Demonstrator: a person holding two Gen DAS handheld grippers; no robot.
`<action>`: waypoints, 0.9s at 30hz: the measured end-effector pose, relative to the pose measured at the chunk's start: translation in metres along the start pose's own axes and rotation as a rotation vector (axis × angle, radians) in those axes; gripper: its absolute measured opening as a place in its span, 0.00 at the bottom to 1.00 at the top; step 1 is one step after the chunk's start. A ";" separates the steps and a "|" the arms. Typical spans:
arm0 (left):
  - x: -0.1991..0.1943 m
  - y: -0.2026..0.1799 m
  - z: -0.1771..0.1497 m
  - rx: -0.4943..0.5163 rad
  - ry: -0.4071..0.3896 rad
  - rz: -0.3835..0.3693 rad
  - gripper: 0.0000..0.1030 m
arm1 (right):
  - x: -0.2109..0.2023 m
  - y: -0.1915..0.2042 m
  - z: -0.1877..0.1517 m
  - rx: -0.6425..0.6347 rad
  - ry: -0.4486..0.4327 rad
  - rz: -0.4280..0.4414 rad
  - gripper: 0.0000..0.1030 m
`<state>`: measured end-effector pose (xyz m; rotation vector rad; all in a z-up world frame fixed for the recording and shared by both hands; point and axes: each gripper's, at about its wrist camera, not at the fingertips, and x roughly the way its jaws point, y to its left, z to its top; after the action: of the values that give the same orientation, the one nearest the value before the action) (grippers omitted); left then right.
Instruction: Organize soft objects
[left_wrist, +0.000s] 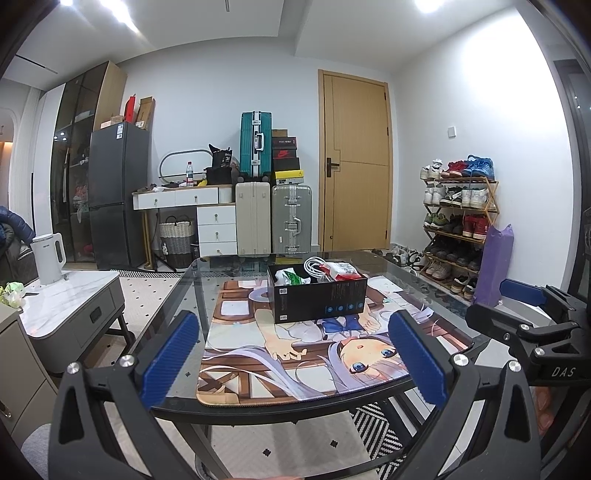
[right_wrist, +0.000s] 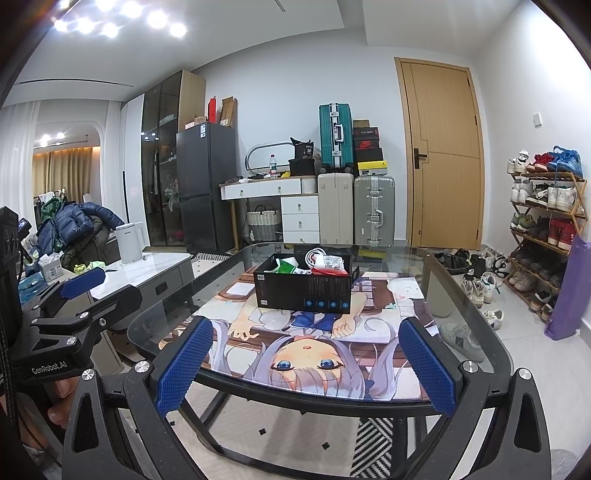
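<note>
A black box (left_wrist: 317, 297) (right_wrist: 306, 291) stands on the anime desk mat (left_wrist: 295, 354) (right_wrist: 306, 343) on the glass table (left_wrist: 207, 280) (right_wrist: 465, 288). It holds a green-and-white packet (left_wrist: 290, 276) (right_wrist: 286, 266), a coiled white cable (left_wrist: 314, 265) (right_wrist: 314, 255) and a red-and-white packet (left_wrist: 341, 271) (right_wrist: 330, 266). My left gripper (left_wrist: 293, 363) is open and empty, held before the table's near edge. My right gripper (right_wrist: 304, 363) is open and empty too, beside it; it also shows at the right of the left wrist view (left_wrist: 532, 317).
A marble-topped side table (left_wrist: 70, 302) (right_wrist: 155, 266) with a white kettle (left_wrist: 48, 256) (right_wrist: 129, 242) stands left. Suitcases (left_wrist: 273, 218) (right_wrist: 356, 210), a dresser and a fridge line the far wall. A shoe rack (left_wrist: 458, 221) (right_wrist: 543, 225) and loose shoes are at right.
</note>
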<state>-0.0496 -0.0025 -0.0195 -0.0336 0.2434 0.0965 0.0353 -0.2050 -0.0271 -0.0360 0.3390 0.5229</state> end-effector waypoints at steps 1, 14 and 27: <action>0.000 0.000 0.000 0.000 0.000 0.000 1.00 | 0.000 0.000 0.000 0.000 0.000 0.001 0.99; -0.002 -0.001 0.000 0.008 -0.002 -0.008 1.00 | 0.000 0.000 -0.001 0.000 0.000 -0.002 0.99; -0.001 -0.003 0.001 0.010 0.001 -0.011 1.00 | 0.000 0.000 -0.001 0.000 0.000 -0.002 0.99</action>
<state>-0.0499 -0.0058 -0.0180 -0.0248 0.2447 0.0841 0.0352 -0.2049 -0.0279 -0.0362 0.3385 0.5208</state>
